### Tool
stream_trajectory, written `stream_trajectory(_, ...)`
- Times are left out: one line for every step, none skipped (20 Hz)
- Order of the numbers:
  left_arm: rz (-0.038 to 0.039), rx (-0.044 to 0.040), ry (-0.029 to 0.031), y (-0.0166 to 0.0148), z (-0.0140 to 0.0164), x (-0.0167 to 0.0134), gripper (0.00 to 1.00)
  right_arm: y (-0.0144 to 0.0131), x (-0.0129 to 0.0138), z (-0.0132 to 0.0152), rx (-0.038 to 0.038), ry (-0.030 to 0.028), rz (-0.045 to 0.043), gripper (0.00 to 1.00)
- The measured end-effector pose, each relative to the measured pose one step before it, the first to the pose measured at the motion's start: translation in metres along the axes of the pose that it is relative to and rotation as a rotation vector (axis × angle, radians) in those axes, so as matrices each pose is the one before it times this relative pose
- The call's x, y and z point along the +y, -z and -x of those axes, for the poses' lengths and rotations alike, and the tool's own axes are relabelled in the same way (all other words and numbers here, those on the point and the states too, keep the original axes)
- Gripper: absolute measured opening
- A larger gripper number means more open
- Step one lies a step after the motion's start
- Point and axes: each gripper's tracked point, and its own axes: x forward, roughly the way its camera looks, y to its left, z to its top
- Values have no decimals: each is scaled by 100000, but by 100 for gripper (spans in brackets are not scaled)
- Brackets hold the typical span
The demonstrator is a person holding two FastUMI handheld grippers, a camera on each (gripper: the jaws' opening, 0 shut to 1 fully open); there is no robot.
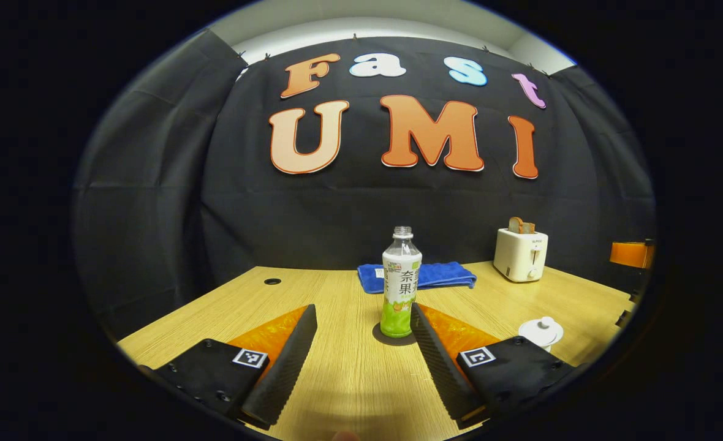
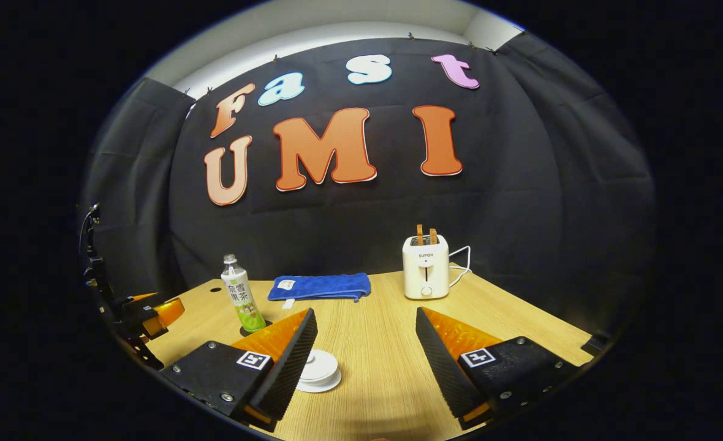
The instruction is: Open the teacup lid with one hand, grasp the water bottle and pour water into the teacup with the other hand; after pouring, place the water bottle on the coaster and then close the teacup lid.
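Hovering low over the table [image 1: 349, 367], the left gripper [image 1: 364, 318] stands wide with nothing held; the water bottle [image 1: 401, 283], uncapped and upright on a dark coaster [image 1: 392, 336], sits just ahead between its fingers, nearer the right-hand one. The right gripper [image 2: 366, 321] is likewise spread and empty, the lidded white teacup [image 2: 318, 370] just beside its left-hand finger. Farther back lie a folded blue cloth [image 2: 320, 286] and a white toaster [image 2: 425, 266] holding bread.
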Motion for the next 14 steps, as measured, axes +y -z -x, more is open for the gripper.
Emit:
stream_trajectory(-120,-170,-281,-50,-3,106,98,-78,215,-60,-76,-525,306,97)
stream_trajectory(-136,73,-209,21,17,28,98,63,173,50,26,-510,458,97)
stream_trajectory(-63,64,-102,39,92,50,98,69,96,15,115,-218,611,97)
stream_trajectory(-37,55,-9,-33,-13,41,98,22,55,-92,94,-8,504,97)
stream_trajectory(-123,-33,85,23,21,-37,98,40,42,-27,123,-37,312,97)
stream_trajectory(-89,-168,71,-62,58,22,98,53,125,3,54,-181,189,97)
stream_trajectory(37,-242,45,-40,47,-50,98,-3,54,57,13,-116,140,97)
stream_trajectory(77,-292,55,-60,1,61,98,-79,3,-5,-39,10,179,97)
stream_trajectory(102,-171,-18,7,-71,28,98,-32,-55,5,-50,95,141,97)
stream_trajectory(157,-10,-216,4,2,1,98,4,-6,-28,-131,33,75,97)
stream_trajectory(76,121,47,41,52,11,98,-15,-16,11,-148,-10,3,97)
stream_trajectory(-154,265,-30,33,34,14,98,-17,4,39,-106,30,-65,97)
stream_trajectory(-161,98,5,58,-102,17,98,-52,-46,0,-172,41,16,97)
stream_trajectory(-43,-137,149,-118,-3,-43,98,-31,-46,84,-59,26,159,97)
